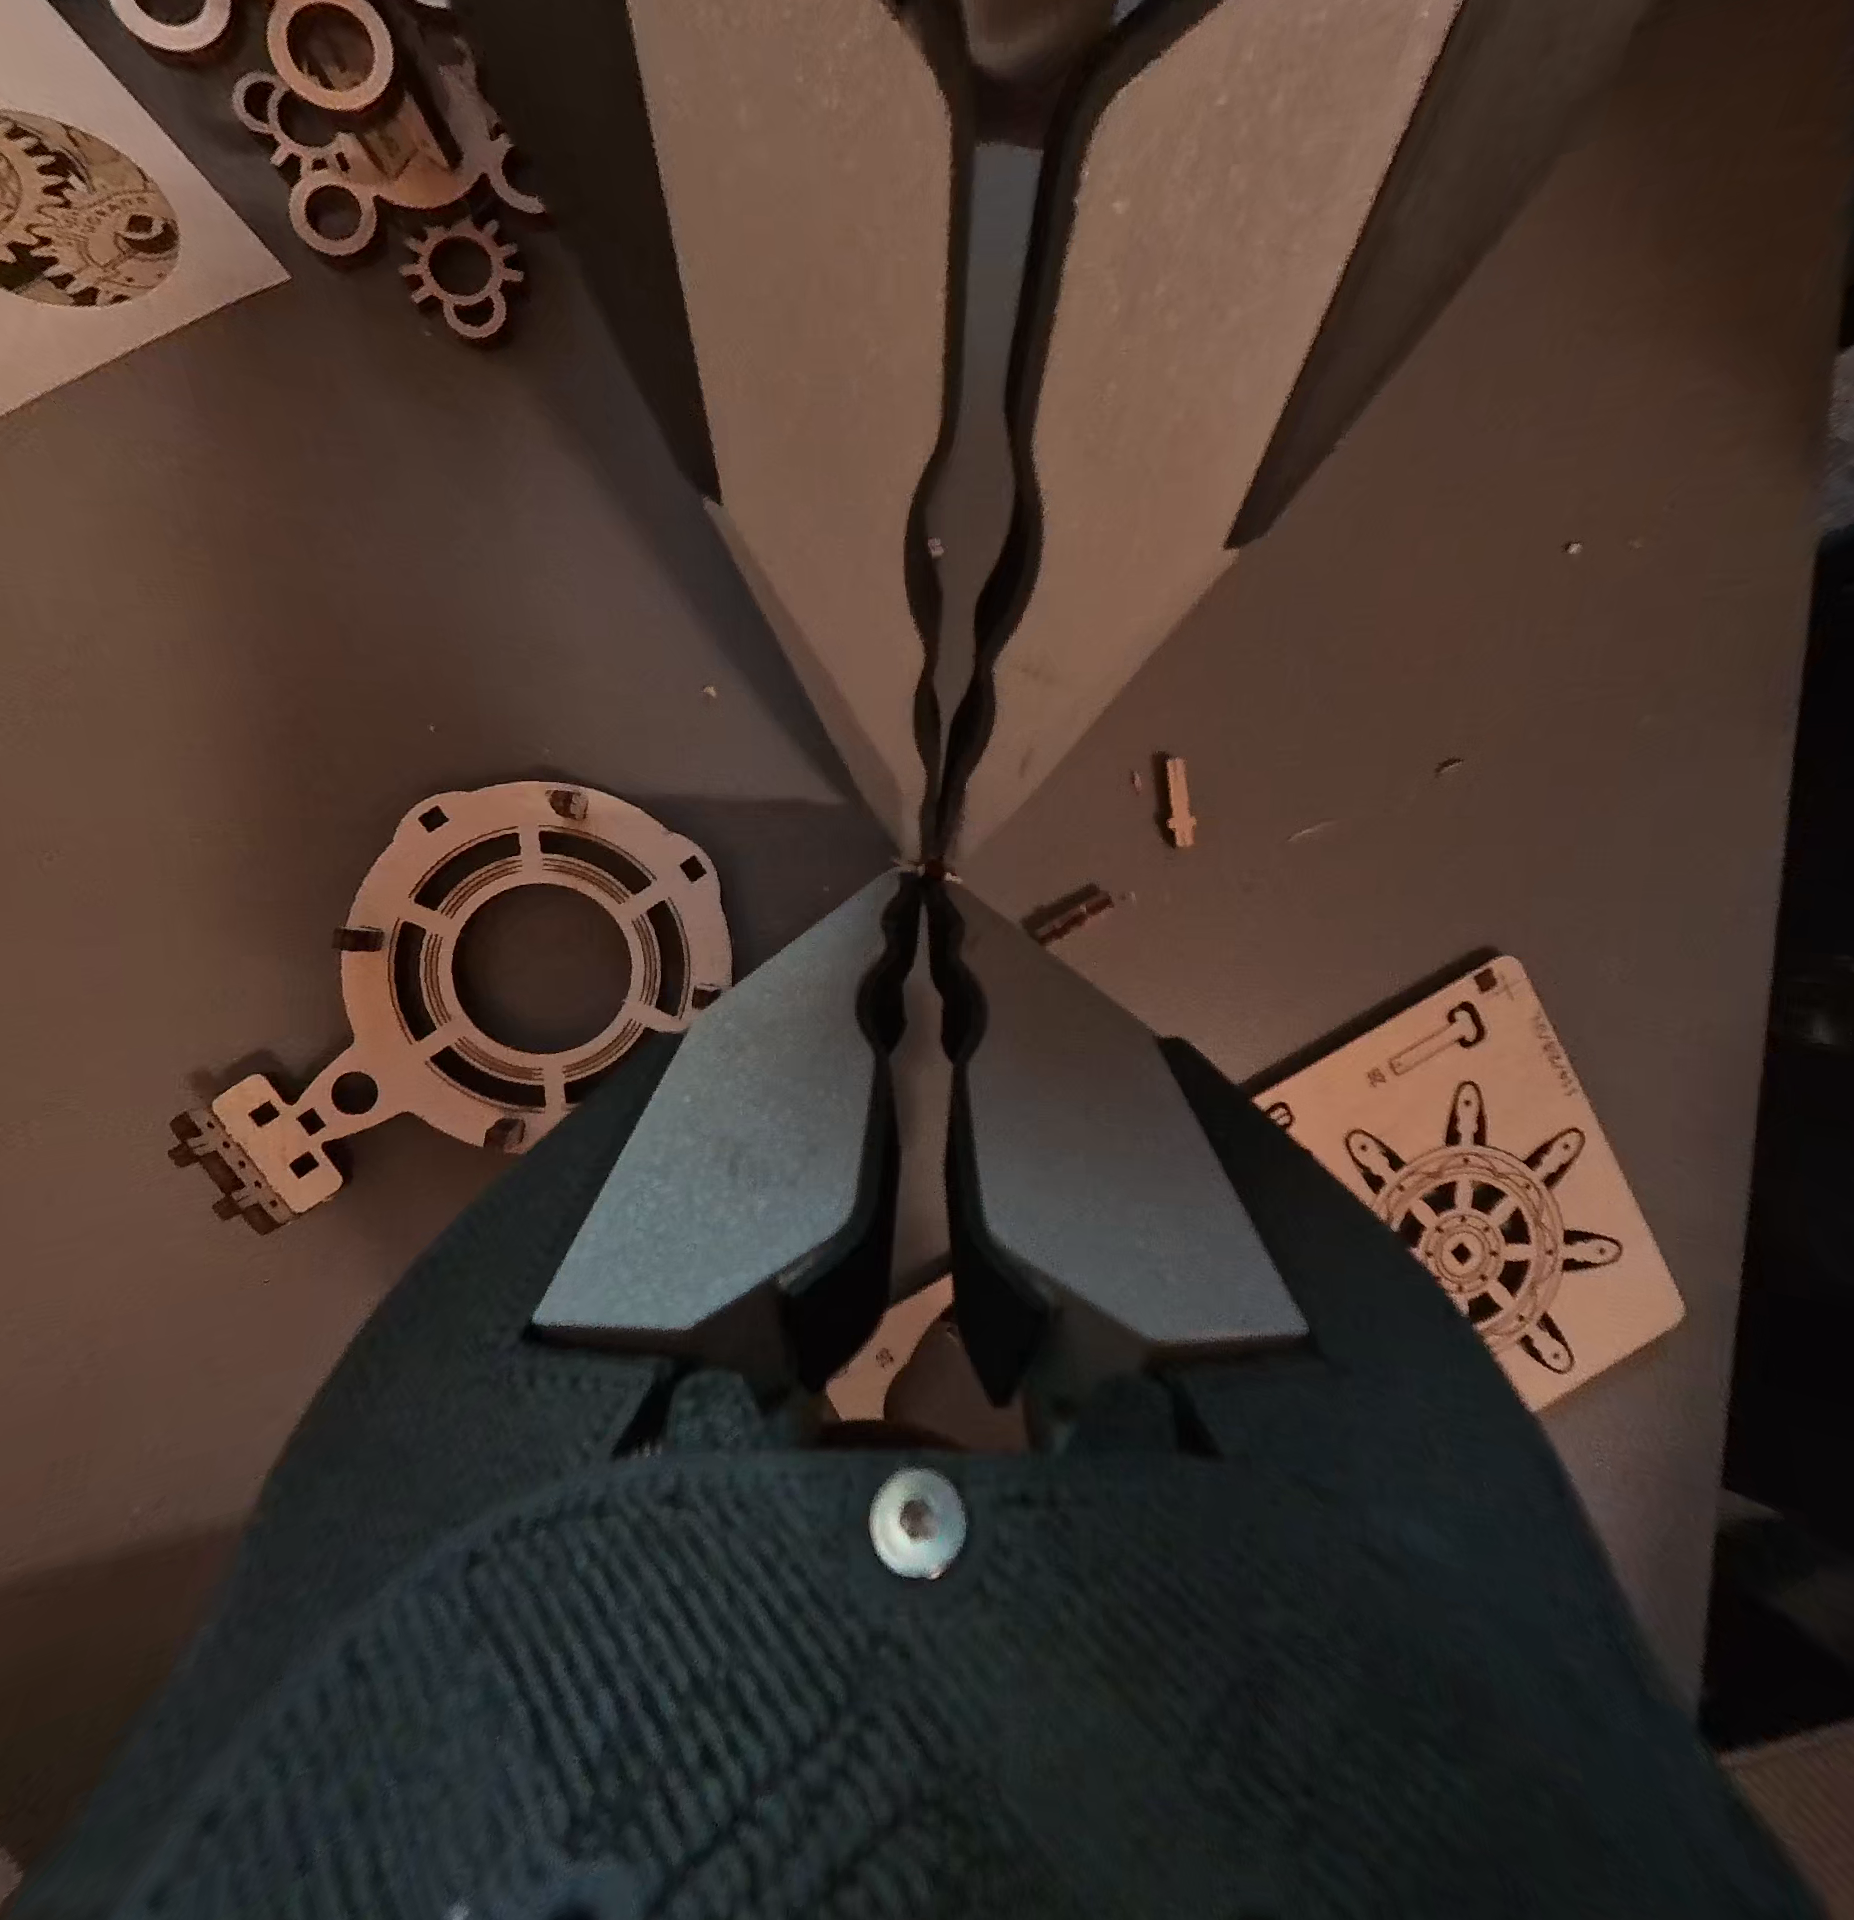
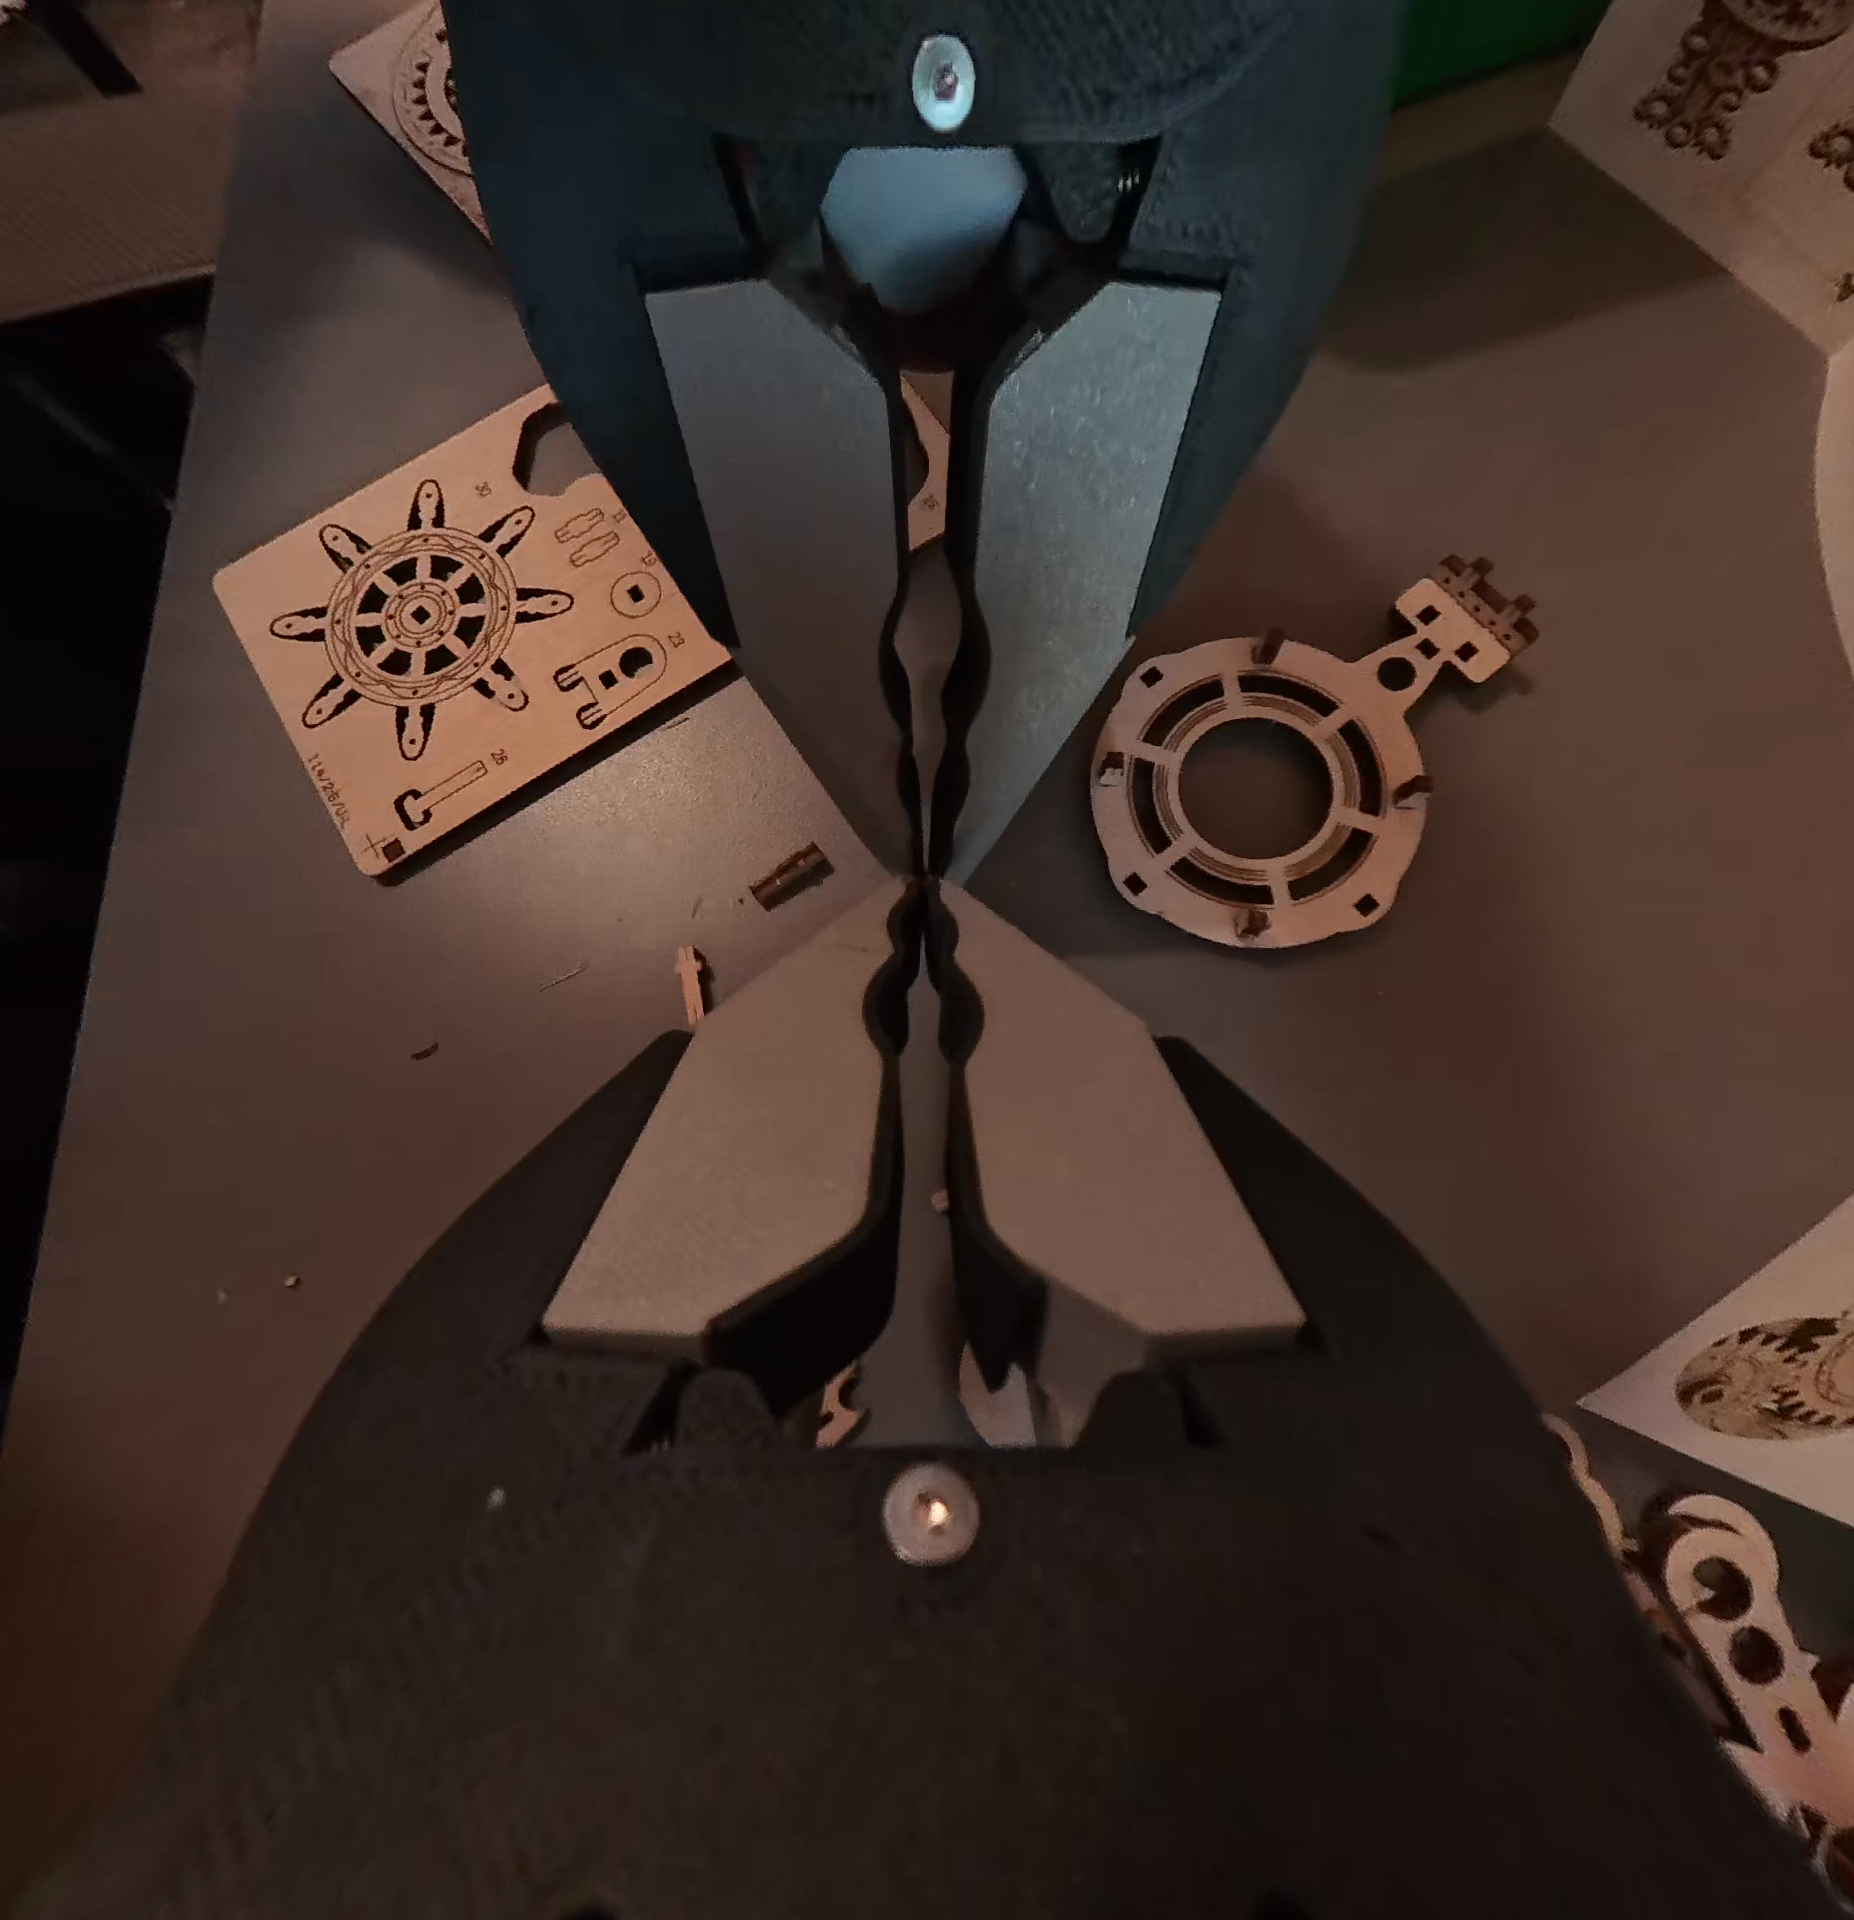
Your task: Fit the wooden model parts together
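Tools meet tip to tip above the grey surface [image 1: 279,623]. From the left wrist view, the left tool [image 1: 923,883] is pinched closed, with something tiny and unclear at its tips; the wooden ring part [image 1: 533,971] lies just left, the wheel sheet [image 1: 1463,1174] right. From the right wrist view, the right tool [image 2: 925,896] is likewise closed, touching the other's tips; a small peg [image 2: 694,982] lies near.

Left claw [image 1: 921,883], right claw [image 2: 923,888]: black ribbed bodies, grey wedge fingers, wavy black pads, silver screws
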